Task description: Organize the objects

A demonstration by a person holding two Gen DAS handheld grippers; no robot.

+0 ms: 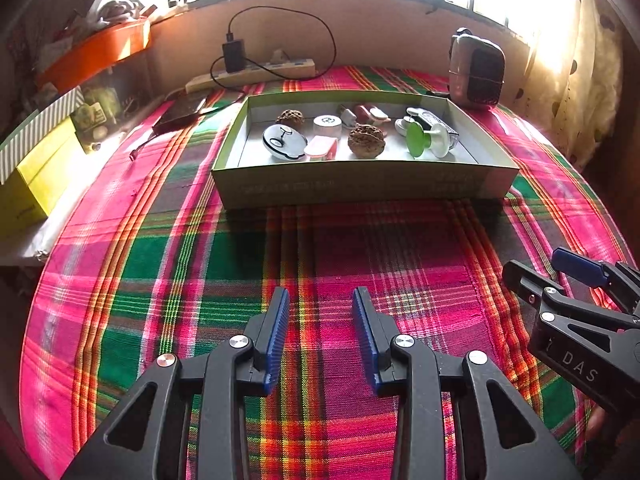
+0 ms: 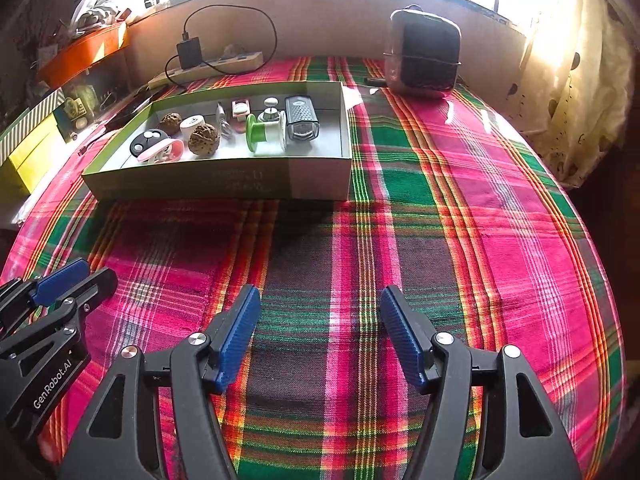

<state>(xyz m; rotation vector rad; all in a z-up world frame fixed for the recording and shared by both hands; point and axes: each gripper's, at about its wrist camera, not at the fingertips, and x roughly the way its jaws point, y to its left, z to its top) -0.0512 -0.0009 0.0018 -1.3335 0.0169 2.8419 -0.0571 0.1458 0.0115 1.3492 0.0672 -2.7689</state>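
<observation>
The objects, among them a green spool [image 2: 264, 135], two walnuts [image 1: 366, 142] and a black grater [image 2: 301, 117], are all seen gathered inside the shallow box [image 1: 360, 186] on the plaid-covered worktop [image 2: 400, 240]. Nothing loose is seen on the cloth, so the organizing is judged essentially finished. The left claw [image 1: 321, 312] and right claw [image 2: 320, 312] are held spread and empty, well apart from the box.
</observation>
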